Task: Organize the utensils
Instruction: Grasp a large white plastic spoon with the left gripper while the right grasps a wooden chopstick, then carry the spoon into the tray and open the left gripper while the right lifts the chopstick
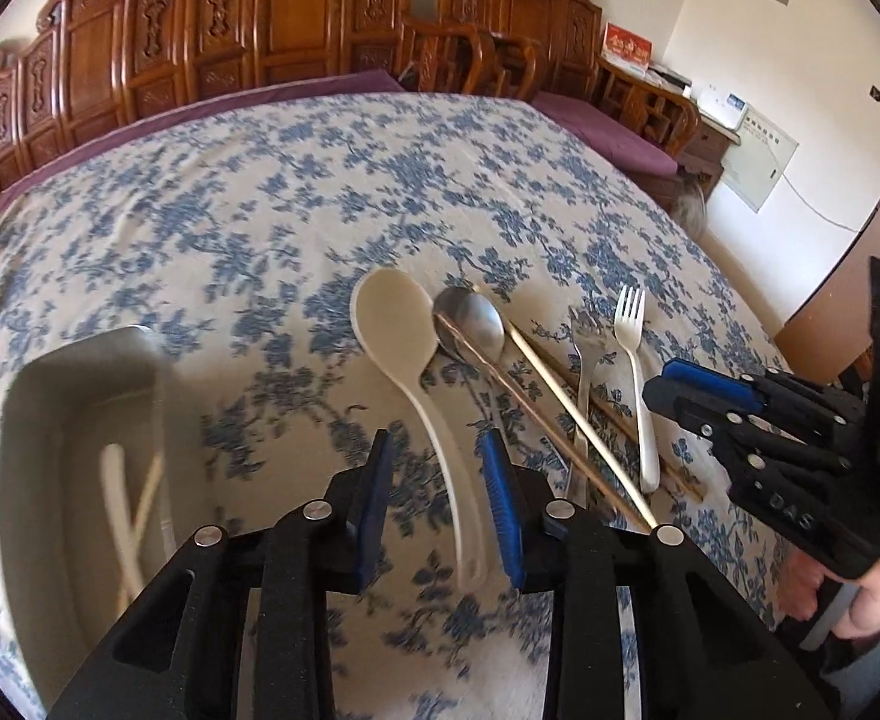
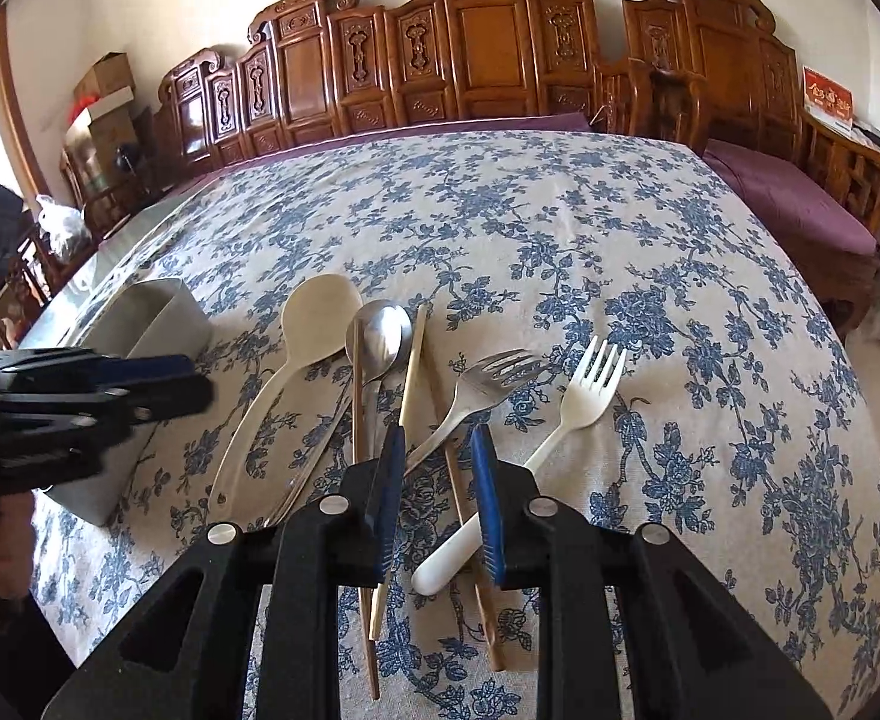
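A white rice paddle (image 1: 404, 342) (image 2: 296, 348), a metal spoon (image 1: 470, 318) (image 2: 380, 336), chopsticks (image 1: 566, 402) (image 2: 407, 396), a metal fork (image 1: 584, 354) (image 2: 482, 384) and a white plastic fork (image 1: 635, 354) (image 2: 572, 408) lie on the floral tablecloth. A grey metal holder (image 1: 80, 420) (image 2: 158, 312) at the left holds a white utensil and a chopstick. My left gripper (image 1: 440, 504) is open over the paddle's handle. My right gripper (image 2: 437, 504) is open above the fork handles and chopsticks, empty; it also shows in the left wrist view (image 1: 710, 390).
The tablecloth (image 2: 620, 252) covers a wide table. Carved wooden benches (image 2: 476, 42) with purple cushions (image 2: 788, 192) line the far side. Boxes (image 2: 104, 84) stand at the far left. The left gripper (image 2: 98, 390) shows at the left edge of the right wrist view.
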Demonstrator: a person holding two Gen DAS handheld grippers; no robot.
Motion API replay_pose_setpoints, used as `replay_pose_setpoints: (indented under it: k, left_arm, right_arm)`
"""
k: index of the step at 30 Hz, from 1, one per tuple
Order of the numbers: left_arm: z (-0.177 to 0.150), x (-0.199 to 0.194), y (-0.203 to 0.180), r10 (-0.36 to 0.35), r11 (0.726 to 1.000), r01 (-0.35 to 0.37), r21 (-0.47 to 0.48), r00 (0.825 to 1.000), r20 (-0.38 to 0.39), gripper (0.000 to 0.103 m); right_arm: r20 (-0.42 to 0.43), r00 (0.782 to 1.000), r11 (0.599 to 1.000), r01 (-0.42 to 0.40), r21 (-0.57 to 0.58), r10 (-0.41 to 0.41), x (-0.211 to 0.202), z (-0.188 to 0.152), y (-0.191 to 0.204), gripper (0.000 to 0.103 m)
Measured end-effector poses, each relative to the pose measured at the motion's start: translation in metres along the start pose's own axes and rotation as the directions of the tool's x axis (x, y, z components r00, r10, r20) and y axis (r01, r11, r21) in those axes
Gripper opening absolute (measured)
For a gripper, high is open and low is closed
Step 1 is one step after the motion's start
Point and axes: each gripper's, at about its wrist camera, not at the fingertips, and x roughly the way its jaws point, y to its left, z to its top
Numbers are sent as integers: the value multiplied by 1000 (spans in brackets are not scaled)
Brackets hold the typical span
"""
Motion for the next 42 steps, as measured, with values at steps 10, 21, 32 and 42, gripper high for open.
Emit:
replay_pose_setpoints:
  k: [10,21,32,42]
  left_arm:
    - [-4,30,1,7,999,-10,-39,997,-75,13]
    - [-10,-4,7,1,999,-1,-39,1000,-2,3]
    - [-21,-45,4,3,1000,-3,-5,996,93,3]
    - [-23,-50,5,-14,1000,14,3,994,108,3]
  right_arm:
    - [2,1000,999,-27,-18,27,0,1,9,25]
    - [-31,996,996,-79,-29,78,9,-2,19,25]
    - [-103,991,992,-89,-90,79,25,-12,40,22]
    - [-138,990,989,-29,-148,9,35,-17,48,8]
